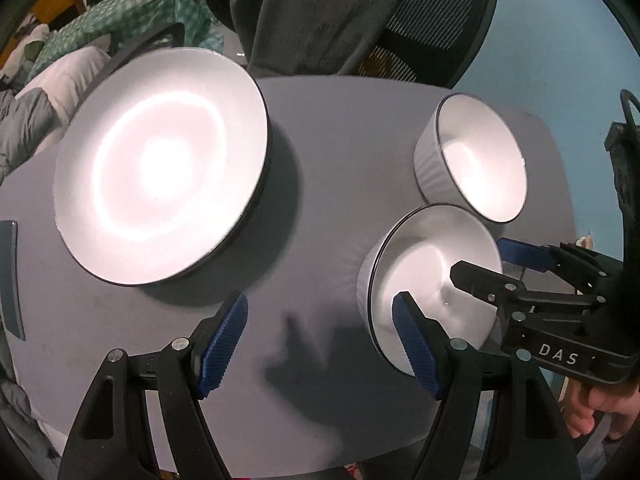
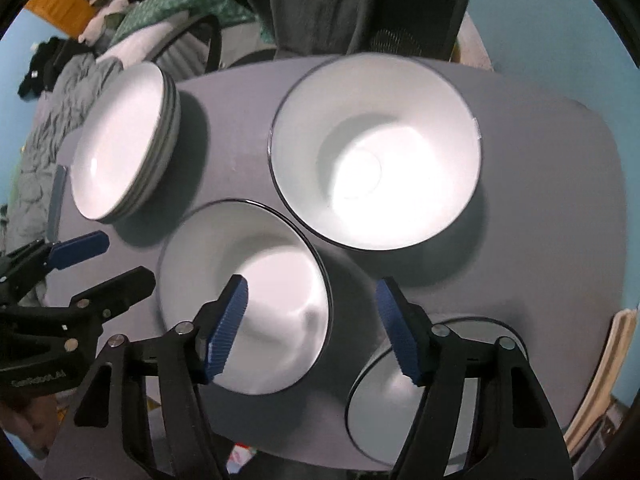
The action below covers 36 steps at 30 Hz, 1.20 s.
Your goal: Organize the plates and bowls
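A stack of white plates sits on the grey table at the left; it also shows in the right wrist view. Two white bowls stand at the right: a far bowl and a near bowl. In the right wrist view they are the far bowl and the near bowl, and a third bowl lies low under the right finger. My left gripper is open and empty above the table. My right gripper is open, over the near bowl's right rim.
An office chair with a dark garment stands behind the table. A bed with green checked cloth lies at the back left. The table's front edge is close below the left gripper. A flat dark object lies at the table's left edge.
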Each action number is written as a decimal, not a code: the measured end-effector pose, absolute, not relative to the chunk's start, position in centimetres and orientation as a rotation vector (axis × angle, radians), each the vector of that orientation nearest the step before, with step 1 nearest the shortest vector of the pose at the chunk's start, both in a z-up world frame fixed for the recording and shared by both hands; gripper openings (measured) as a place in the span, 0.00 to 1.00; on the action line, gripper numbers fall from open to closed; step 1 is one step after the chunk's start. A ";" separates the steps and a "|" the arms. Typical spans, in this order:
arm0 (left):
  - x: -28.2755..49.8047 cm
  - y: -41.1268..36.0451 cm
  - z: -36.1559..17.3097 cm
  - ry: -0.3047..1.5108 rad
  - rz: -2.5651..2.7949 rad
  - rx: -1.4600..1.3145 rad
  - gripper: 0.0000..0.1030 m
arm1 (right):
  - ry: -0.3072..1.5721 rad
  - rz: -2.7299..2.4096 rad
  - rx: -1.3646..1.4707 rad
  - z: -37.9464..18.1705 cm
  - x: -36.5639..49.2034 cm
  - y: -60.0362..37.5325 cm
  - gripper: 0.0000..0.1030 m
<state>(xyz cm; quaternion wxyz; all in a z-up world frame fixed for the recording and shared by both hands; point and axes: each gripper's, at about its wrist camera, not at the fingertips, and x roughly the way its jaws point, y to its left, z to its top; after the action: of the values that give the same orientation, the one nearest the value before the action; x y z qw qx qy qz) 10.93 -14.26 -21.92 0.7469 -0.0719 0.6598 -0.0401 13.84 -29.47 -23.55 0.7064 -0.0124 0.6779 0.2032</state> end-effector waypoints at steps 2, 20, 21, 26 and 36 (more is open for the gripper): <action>10.9 -14.6 -22.5 1.456 -0.090 -0.159 0.74 | 1.524 0.463 -0.041 -24.0 13.9 -29.3 0.58; 9.4 -15.7 -25.5 1.528 -0.085 -0.233 0.56 | 1.555 0.523 -0.131 -24.8 13.5 -29.0 0.25; 9.3 -15.7 -25.5 1.536 -0.087 -0.235 0.52 | 1.552 0.522 -0.144 -24.8 13.2 -28.8 0.24; 9.8 -15.6 -26.1 1.559 -0.097 -0.240 0.38 | 1.548 0.507 -0.152 -24.4 13.2 -29.0 0.15; 8.3 -14.4 -25.7 1.571 -0.086 -0.236 0.37 | 1.586 0.585 -0.100 -24.3 12.5 -27.7 0.12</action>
<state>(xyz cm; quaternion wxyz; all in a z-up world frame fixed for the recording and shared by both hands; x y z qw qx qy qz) 8.34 -14.40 -25.69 0.7000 -0.1060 0.7052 -0.0387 12.49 -27.71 -24.26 0.6625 -0.0444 0.7016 0.2586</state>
